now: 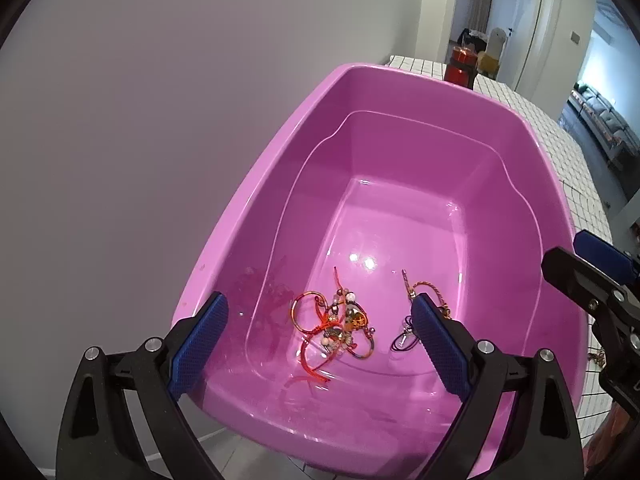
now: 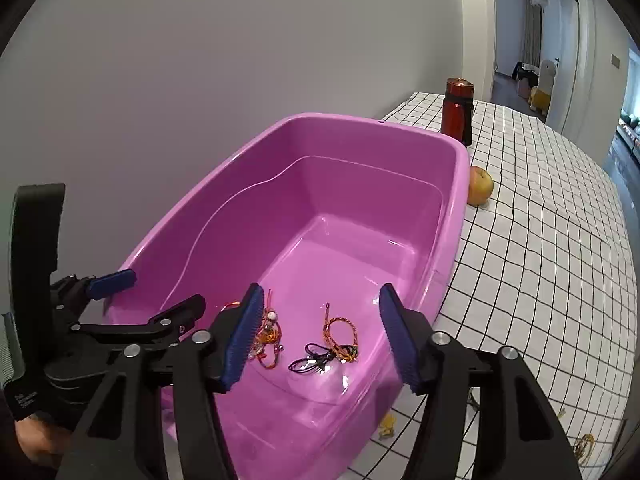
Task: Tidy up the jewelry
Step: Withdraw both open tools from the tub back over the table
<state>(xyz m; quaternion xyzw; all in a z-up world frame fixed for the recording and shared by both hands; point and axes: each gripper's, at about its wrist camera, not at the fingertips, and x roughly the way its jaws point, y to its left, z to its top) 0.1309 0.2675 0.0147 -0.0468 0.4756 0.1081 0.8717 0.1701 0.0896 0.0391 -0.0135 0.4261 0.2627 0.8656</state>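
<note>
A pink plastic tub (image 1: 256,216) (image 2: 460,208) holds the jewelry at its near end. A tangle of red-orange cord bracelets with beads (image 1: 336,328) (image 2: 270,336) lies on the tub floor. Beside it lie a gold braided bracelet (image 1: 428,290) (image 2: 340,334) and a small black cord piece (image 1: 402,340) (image 2: 310,362). My left gripper (image 1: 320,300) (image 2: 148,296) hangs open above the tangle, nothing between its blue pads. My right gripper (image 2: 320,292) stands open over the braided bracelet and black cord, touching neither. Its fingers (image 1: 592,252) show at the right edge of the left wrist view.
The tub stands on a checked black-and-white tablecloth (image 2: 540,260) against a plain wall. An apple (image 2: 479,186) and a red bottle (image 2: 457,110) stand beside the tub's far right. Small gold pieces (image 2: 387,426) (image 2: 584,446) lie on the cloth near the front.
</note>
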